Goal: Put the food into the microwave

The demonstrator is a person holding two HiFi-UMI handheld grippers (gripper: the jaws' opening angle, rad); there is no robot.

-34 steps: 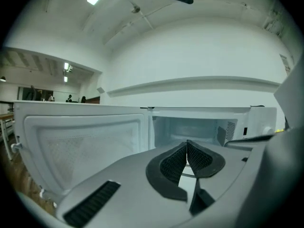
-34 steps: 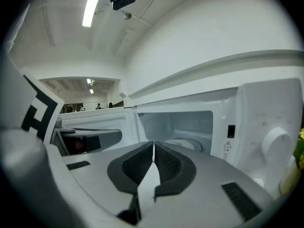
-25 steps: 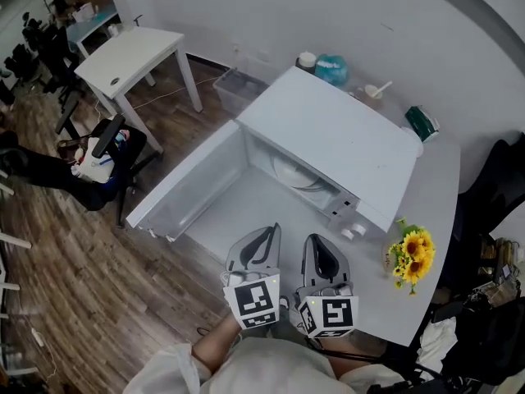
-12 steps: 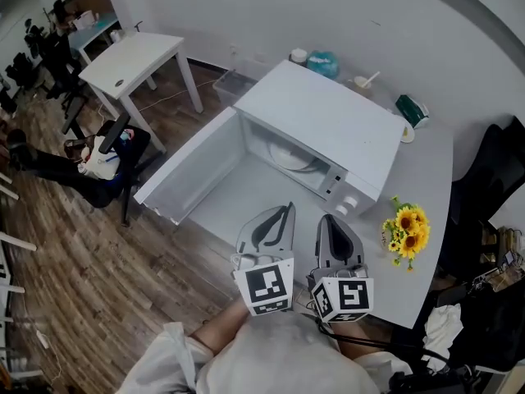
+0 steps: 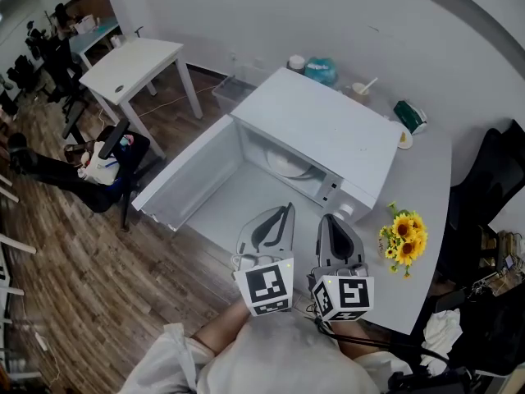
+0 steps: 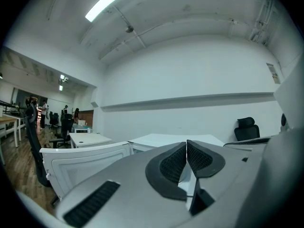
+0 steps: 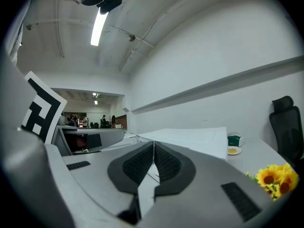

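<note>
A white microwave (image 5: 328,130) stands on the grey table with its door (image 5: 184,175) swung wide open to the left. A white plate (image 5: 289,164) lies inside the cavity. My left gripper (image 5: 287,209) and right gripper (image 5: 328,220) hang side by side just in front of the open cavity, pointing level at it. Both are shut with nothing between the pads, as the left gripper view (image 6: 186,148) and the right gripper view (image 7: 153,148) show. A small saucer with something yellow (image 5: 404,140) sits behind the microwave's right end, also in the right gripper view (image 7: 232,150).
A bunch of sunflowers (image 5: 402,238) lies right of the microwave. Behind it are a green box (image 5: 410,117), a bowl with a spoon (image 5: 361,89) and a teal bag (image 5: 320,68). A white desk (image 5: 135,60) and office chairs stand at the left on the wooden floor.
Both grippers have risen a little and come closer to the microwave's open front, still shut and side by side. In the last half second they have kept still.
</note>
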